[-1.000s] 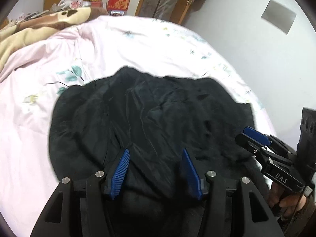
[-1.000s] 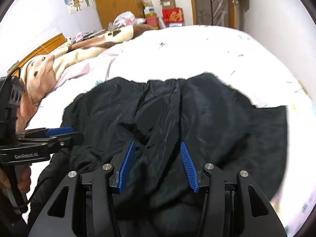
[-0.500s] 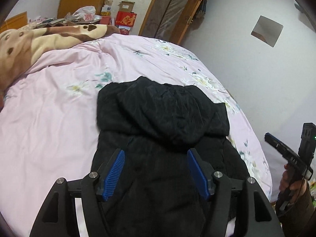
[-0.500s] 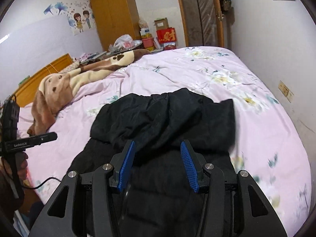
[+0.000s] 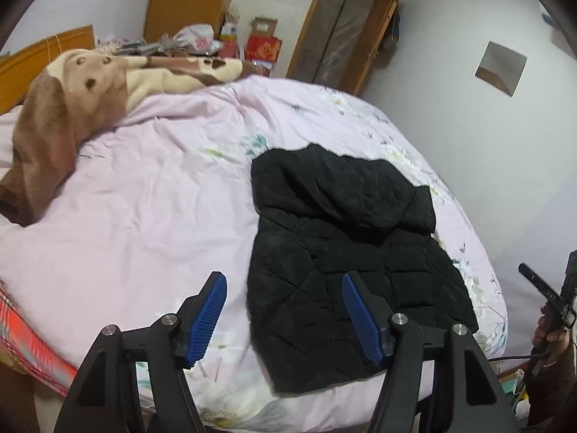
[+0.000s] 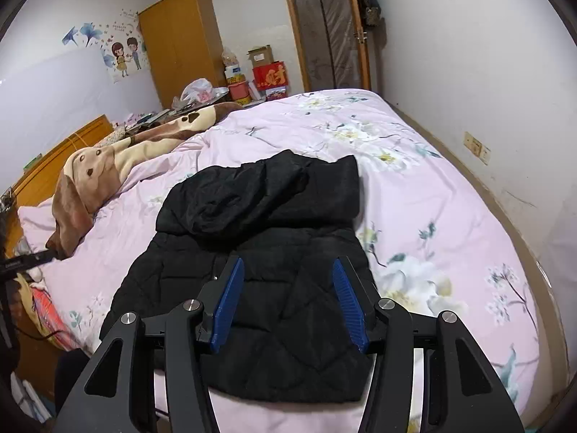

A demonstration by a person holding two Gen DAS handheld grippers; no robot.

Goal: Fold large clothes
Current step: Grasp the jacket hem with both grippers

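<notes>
Black padded jacket lies folded on the bed — likely near done.
Left gripper, jaws just widening, and right gripper — both agape, empty, above jacket's near hem.

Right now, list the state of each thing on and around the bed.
Jacket: folded, lying flat on the bed, not held.
Left gripper: open, jaws just opening, empty.
Right gripper: open, empty.
Blanket: crumpled near the headboard.
Door: closed.
Wardrobe: shut.
</notes>
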